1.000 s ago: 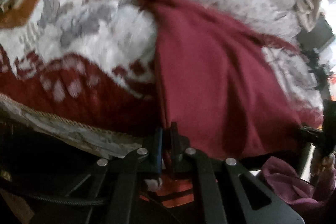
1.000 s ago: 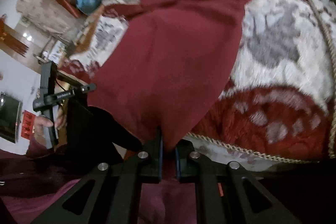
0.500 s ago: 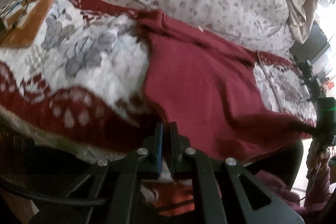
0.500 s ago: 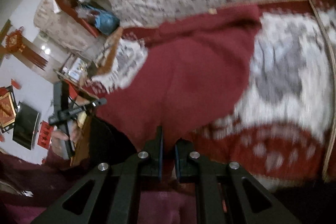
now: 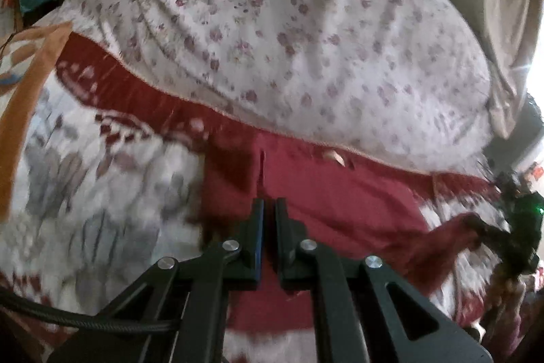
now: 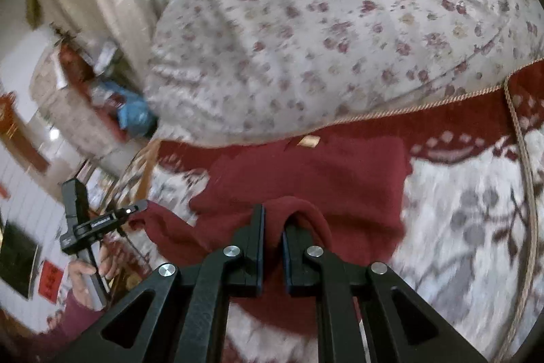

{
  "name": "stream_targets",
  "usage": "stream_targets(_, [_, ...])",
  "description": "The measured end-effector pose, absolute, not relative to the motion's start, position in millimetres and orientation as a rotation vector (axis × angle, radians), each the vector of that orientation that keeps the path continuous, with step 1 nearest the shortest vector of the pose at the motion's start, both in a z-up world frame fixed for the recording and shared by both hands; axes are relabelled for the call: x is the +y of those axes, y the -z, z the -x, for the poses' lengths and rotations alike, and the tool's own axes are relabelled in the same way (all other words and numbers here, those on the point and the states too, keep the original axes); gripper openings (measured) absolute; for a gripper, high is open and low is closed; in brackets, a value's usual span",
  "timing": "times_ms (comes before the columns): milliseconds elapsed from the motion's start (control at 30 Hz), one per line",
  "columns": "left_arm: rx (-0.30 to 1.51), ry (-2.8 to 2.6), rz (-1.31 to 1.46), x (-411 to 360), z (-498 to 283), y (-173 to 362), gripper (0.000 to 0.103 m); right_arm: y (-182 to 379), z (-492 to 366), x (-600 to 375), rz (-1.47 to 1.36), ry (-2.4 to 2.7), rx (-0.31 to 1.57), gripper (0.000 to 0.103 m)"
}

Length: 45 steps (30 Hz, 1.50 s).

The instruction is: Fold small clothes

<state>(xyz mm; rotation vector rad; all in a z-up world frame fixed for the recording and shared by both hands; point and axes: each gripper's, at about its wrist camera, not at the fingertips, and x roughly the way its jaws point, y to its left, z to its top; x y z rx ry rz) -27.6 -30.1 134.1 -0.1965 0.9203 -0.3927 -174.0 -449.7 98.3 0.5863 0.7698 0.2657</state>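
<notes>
A bed fills both views: a white quilt sprinkled with small dusky-pink flowers (image 5: 306, 33) bulges across the upper half of each frame, and below it lies a thick red-and-white blanket with grey leaf patterns (image 5: 88, 193), edged in gold cord on the right side of the right wrist view.

On that blanket, in the lower middle of both frames, lies the dark red knitted garment (image 6: 323, 169), its far edge just under the quilt's hem with a small tan label showing there. It looks soft, light and limp; it sags wherever it hangs unsupported, so I'd judge it wants holding by two corners of one edge, kept apart so it hangs flat.

That is roughly how it is held. The left tool (image 5: 268, 210) has its jaws pressed nearly together on the near edge of the cloth. The right tool (image 6: 273, 220) is likewise clamped almost shut, a rounded fold of the red knit bunched over its right finger. In the left of the right wrist view a hand (image 6: 86, 274) grips the other tool's handle.
</notes>
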Motion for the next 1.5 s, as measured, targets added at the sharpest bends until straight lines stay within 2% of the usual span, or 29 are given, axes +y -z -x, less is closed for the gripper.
stream_targets(167, [0.961, 0.342, 0.233, -49.8, -42.2, -102.8, 0.006, -67.2, 113.9, -469.4, -0.622, -0.161, 0.815, 0.009])
stream_targets(300, [0.957, 0.344, 0.253, -53.9, -68.5, -83.9, 0.008, -42.3, 78.0, -481.9, -0.648, -0.114, 0.827, 0.012])
stream_targets(333, [0.948, 0.327, 0.249, -52.4, -73.0, -81.7, 0.011, -34.9, 68.4, -484.4, -0.649, -0.098, 0.859, 0.018])
stream_targets(367, [0.945, 0.323, 0.253, -50.5, -75.3, -80.8, 0.02, -30.3, 63.7, -486.5, -0.648, -0.079, 0.886, 0.023])
stream_targets(400, [0.952, 0.325, 0.264, -46.5, -76.8, -80.1, 0.026, -27.9, 61.7, -490.1, -0.655, -0.067, 0.896, 0.024])
stream_targets(433, [0.954, 0.328, 0.278, -42.4, -76.5, -81.3, 0.04, -29.3, 63.2, -492.7, -0.661, -0.064, 0.883, 0.03])
stream_targets(467, [0.949, 0.33, 0.292, -38.6, -75.6, -83.2, 0.054, -35.8, 70.6, -495.8, -0.654, -0.041, 0.845, 0.047])
stream_targets(533, [0.913, 0.326, 0.312, -32.0, -70.5, -88.8, 0.06, -47.3, 84.2, -497.8, -0.63, -0.01, 0.78, 0.066])
stream_targets(600, [0.908, 0.321, 0.288, -33.2, -68.4, -91.5, 0.061, -59.5, 96.0, -492.3, -0.587, -0.024, 0.74, 0.066])
stream_targets(700, [0.94, 0.314, 0.232, -43.3, -67.9, -85.0, 0.063, -58.6, 92.1, -460.3, -0.44, -0.073, 0.792, 0.064])
stream_targets(833, [1.043, 0.287, 0.09, -65.0, -75.6, -54.2, 0.07, -21.7, 51.8, -438.7, -0.308, 0.026, 0.922, 0.051])
stream_targets(967, [1.093, 0.259, -0.007, -72.6, -82.3, -30.4, 0.071, 17.3, 20.6, -453.7, -0.32, 0.125, 0.996, 0.05])
stream_targets(1100, [1.08, 0.27, 0.039, -61.1, -75.9, -42.8, 0.071, -10.4, 38.2, -450.6, -0.299, 0.115, 0.934, 0.05])
stream_targets(1233, [1.062, 0.296, -0.034, -55.2, -52.2, -60.0, 0.071, -43.0, 46.6, -422.3, -0.285, -0.004, 0.901, 0.059])
stream_targets(1300, [1.067, 0.317, -0.061, -50.5, -39.0, -65.9, 0.071, -53.2, 38.6, -395.5, -0.298, -0.112, 0.895, 0.06])
stream_targets(1433, [1.097, 0.375, -0.01, -33.9, -12.9, -74.8, 0.072, -63.4, 8.2, -324.9, -0.324, -0.318, 0.904, 0.07])
stream_targets(1500, [1.101, 0.395, 0.032, -23.6, 1.8, -77.6, 0.075, -59.8, -11.1, -290.6, -0.348, -0.393, 0.933, 0.07])
